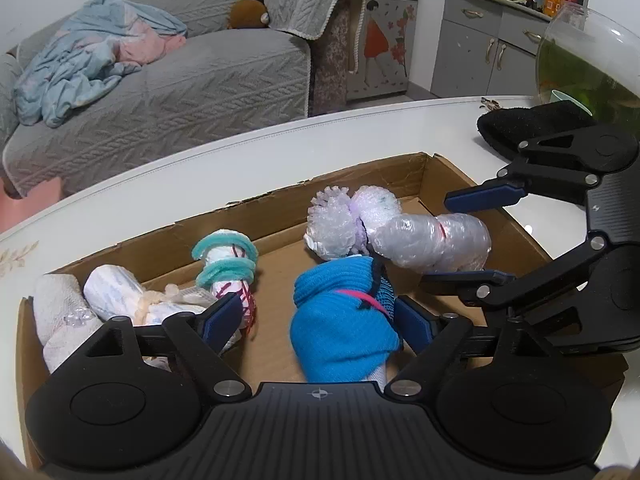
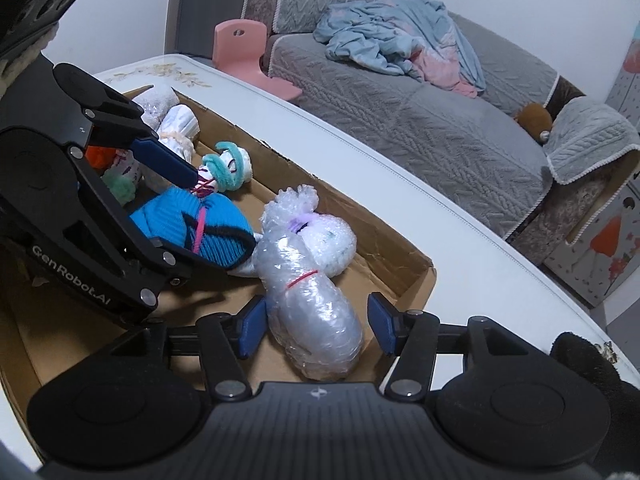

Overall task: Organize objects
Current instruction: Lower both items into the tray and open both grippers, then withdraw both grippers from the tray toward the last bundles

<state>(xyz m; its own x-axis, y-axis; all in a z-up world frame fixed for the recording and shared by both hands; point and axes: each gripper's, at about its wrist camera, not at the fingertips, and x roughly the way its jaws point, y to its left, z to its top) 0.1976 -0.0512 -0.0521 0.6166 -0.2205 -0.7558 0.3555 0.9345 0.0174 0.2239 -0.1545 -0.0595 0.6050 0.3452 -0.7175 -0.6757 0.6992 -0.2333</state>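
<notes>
- Cardboard box (image 1: 424, 172) sits on the white table (image 1: 280, 148), holds several wrapped bundles
- Left gripper (image 1: 320, 322) jaws wide, straddling the blue knit bundle (image 1: 344, 320); right pad close against it, left pad clear, no squeeze visible
- Blue knit bundle tied with a pink band, lies in the middle of the box
- Right gripper (image 2: 318, 330) jaws part open, either side of the bubble-wrap bundle (image 2: 316, 316); small gap on both sides, pads not pressing
- Bubble-wrap bundle has a red elastic round it, lies near the box's right end, touching the blue knit bundle and a second bubble-wrap bundle (image 2: 332, 242)
- White bundle with teal loops (image 1: 226, 264) left of the blue one; more white bundles (image 1: 108, 288) at the far left end
- Readable writing: "GenRobot.AI" on the left gripper's body in the right wrist view
- Fish bowl (image 1: 584, 60) at the table's far right; grey sofa (image 1: 180, 92) with a blue blanket (image 1: 88, 60) behind
- Bottles and packets on the cabinet (image 1: 480, 32), labels too small to read
</notes>
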